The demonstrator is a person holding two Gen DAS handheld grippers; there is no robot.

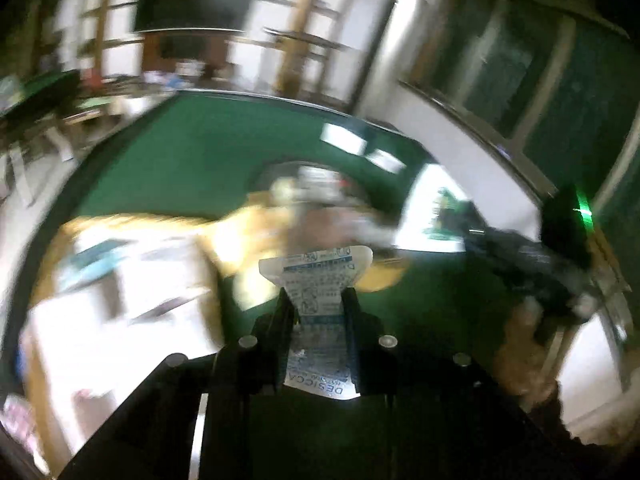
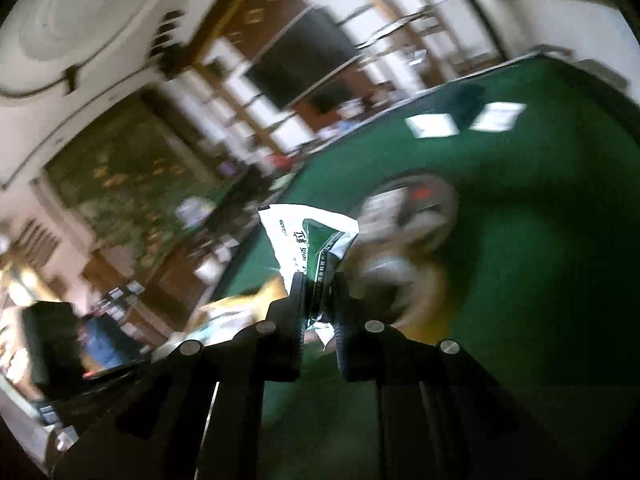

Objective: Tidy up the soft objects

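My left gripper [image 1: 318, 294] is shut on a white desiccant packet [image 1: 316, 280] with blue print, held above the green table [image 1: 192, 152]. The packet sticks out forward between the black fingers. In the right wrist view my right gripper [image 2: 320, 280] is shut on a crumpled white and green sachet [image 2: 308, 236], lifted over the same green table [image 2: 540, 240]. From the left wrist view the other gripper [image 1: 532, 268] shows at the right, with a hand [image 1: 524, 356] below it. Both views are blurred by motion.
A yellowish wooden tray [image 1: 240, 232] with white packets lies left of centre. A round dish [image 2: 420, 204] with small items sits on the table beyond it. Two white cards [image 2: 432, 125] lie at the far side. Shelves and a dark screen [image 1: 192, 0] stand behind.
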